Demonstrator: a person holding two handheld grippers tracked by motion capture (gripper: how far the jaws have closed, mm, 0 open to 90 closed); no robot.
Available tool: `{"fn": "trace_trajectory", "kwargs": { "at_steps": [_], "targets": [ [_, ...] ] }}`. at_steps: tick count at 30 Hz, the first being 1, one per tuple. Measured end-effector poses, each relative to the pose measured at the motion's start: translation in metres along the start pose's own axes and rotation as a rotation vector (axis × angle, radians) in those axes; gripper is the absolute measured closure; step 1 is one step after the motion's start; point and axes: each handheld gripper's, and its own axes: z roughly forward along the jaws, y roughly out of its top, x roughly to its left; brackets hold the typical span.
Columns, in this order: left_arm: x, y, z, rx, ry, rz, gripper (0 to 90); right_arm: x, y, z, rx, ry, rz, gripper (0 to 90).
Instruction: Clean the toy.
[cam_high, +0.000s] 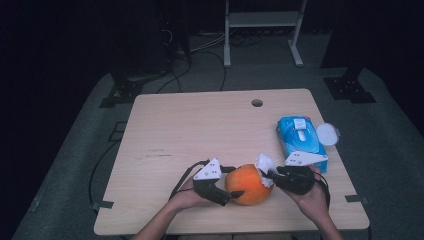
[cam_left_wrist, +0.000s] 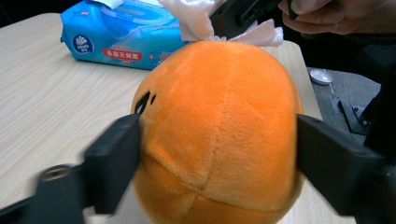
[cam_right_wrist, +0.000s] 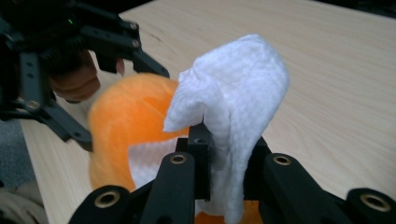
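An orange plush ball (cam_high: 247, 185) rests on the wooden table (cam_high: 190, 130) near its front edge. My left gripper (cam_high: 232, 181) reaches in from the left, and its two black jaws touch the ball's opposite sides (cam_left_wrist: 219, 130). From the right, my right gripper (cam_high: 270, 176) is shut on a crumpled white wipe (cam_high: 265, 164). The wipe (cam_right_wrist: 233, 102) stands up between its jaws and lies against the top of the ball (cam_right_wrist: 121, 121). In the left gripper view the wipe (cam_left_wrist: 196, 18) sits at the ball's upper edge.
A blue pack of wet wipes (cam_high: 301, 137) lies at the right side of the table, with a white round lid (cam_high: 326, 134) beside it. A cable hole (cam_high: 257, 103) is near the far edge. A white metal frame (cam_high: 262, 25) stands on the floor beyond.
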Motion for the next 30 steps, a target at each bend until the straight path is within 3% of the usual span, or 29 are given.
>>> {"fn": "trace_trajectory", "kwargs": {
  "at_steps": [3,6,8,9,14,16,19,22,25,27,30],
  "targets": [
    [-0.008,0.006,0.002,0.003,0.008,0.056,28.9,0.012,0.008,-0.001,-0.032,0.037,-0.01,78.6],
    [-0.016,0.01,0.006,0.007,0.018,0.113,29.9,0.035,0.017,0.001,-0.039,0.078,-0.074,78.6],
    [-0.018,0.01,0.006,0.012,0.019,0.117,30.3,0.046,0.02,0.006,-0.021,0.067,-0.122,78.6],
    [-0.017,0.009,0.005,0.014,0.019,0.113,30.5,0.045,0.02,0.007,-0.012,0.059,-0.128,78.5],
    [-0.015,0.008,0.005,0.008,0.021,0.097,30.6,0.015,0.006,0.003,-0.01,0.032,-0.023,78.1],
    [-0.015,0.008,0.006,0.002,0.017,0.095,30.2,0.011,0.004,-0.001,-0.013,0.019,-0.004,78.2],
    [-0.014,0.008,0.006,0.0,0.021,0.094,30.0,0.017,0.008,-0.001,-0.026,0.027,-0.017,78.4],
    [-0.015,0.008,0.005,-0.001,0.033,0.093,32.1,0.03,0.014,0.002,-0.033,0.087,-0.038,78.1],
    [-0.014,0.01,0.003,-0.001,0.038,0.089,34.5,0.033,0.015,0.001,-0.03,0.07,-0.066,78.1],
    [-0.012,0.009,0.001,0.005,0.048,0.067,34.7,0.023,0.012,-0.001,-0.029,0.049,-0.039,77.9],
    [-0.009,0.006,0.0,0.0,0.048,0.05,34.6,-0.002,-0.001,-0.004,-0.019,0.016,0.039,77.8]
  ]
}}
